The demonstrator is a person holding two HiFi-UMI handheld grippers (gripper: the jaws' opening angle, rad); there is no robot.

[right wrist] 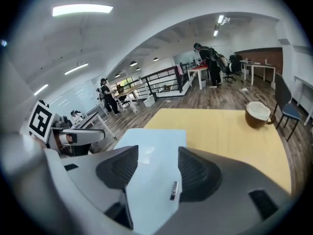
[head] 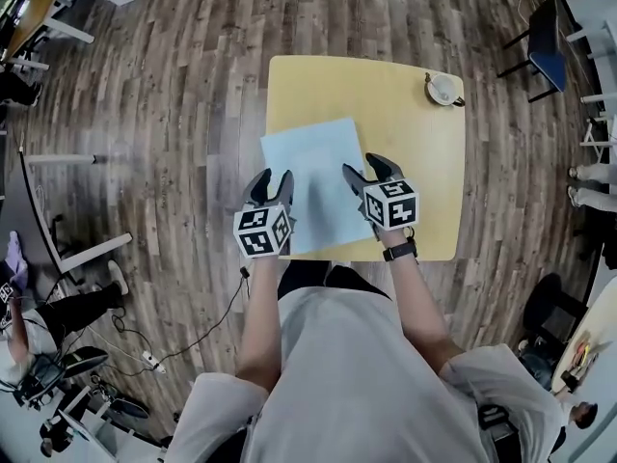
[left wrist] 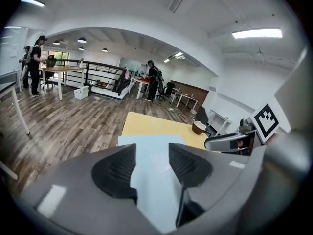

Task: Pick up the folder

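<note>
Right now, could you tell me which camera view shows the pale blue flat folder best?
The head view: nearly the whole pale blue flat folder shows on the yellow table. Both gripper views show only part, behind their jaws.

The folder (head: 313,186) was pale blue at centre frame, the worktop (head: 415,157) plain yellow, the floor (head: 174,85) streaky grey-brown woodgrain; black-and-white square markers patterned the cubes on the dark-grey left claw (head: 273,177) and right claw (head: 362,165).

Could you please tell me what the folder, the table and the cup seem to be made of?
Folder: probably thin plastic or card, pale blue, smooth, faintly shiny.
Table: seemingly laminate or painted board, matt yellow, no visible grain.
Cup: likely glazed ceramic, brown outside, white at the top.
</note>
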